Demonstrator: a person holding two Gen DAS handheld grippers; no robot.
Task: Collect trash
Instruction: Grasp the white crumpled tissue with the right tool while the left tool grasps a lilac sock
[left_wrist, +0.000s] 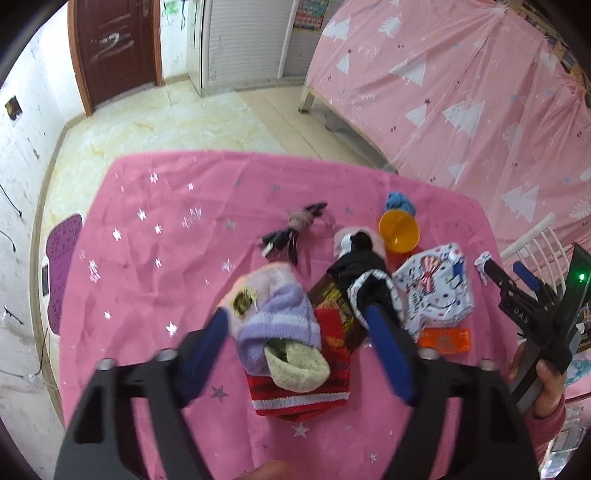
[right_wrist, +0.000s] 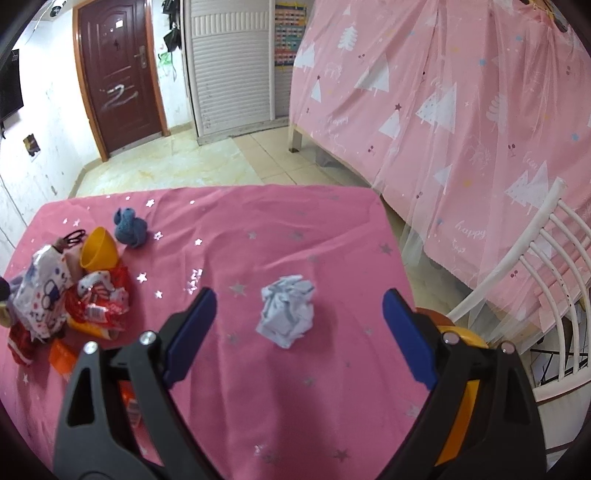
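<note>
Plainly, the step in hand is picking litter off the pink star-printed tablecloth (right_wrist: 280, 229), and each gripper looks to have chosen a target. I'll place everything against the orange plastic funnel-shaped cup (right_wrist: 96, 248) lying on its side on that cloth.

The right gripper (right_wrist: 299, 325) hangs with its blue-padded jaws spread wide and nothing between the pads. The crumpled ball of pale blue-white paper (right_wrist: 286, 315) lies on bare cloth well to the right of the cup and nearer the camera, framed by the jaws but not touched. This is the clearest piece of trash. A rolled blue knitted sock (right_wrist: 129, 229) sits just beyond the cup.

In the left view, the left gripper (left_wrist: 299, 325) is over the heap nearer the camera than the cup: a fluffy lilac-and-cream sock (left_wrist: 280, 325), a red striped knit sock (left_wrist: 314, 391), a dark brown and red snack wrapper (left_wrist: 334, 302) and a white printed foil packet (left_wrist: 436, 291). Its jaws stand partly open; blur keeps me from telling whether the pads touch anything.

Next, I judge, the right gripper should drop straight over the paper ball and close gently. The left must single out a wrapper without snagging the socks.
</note>
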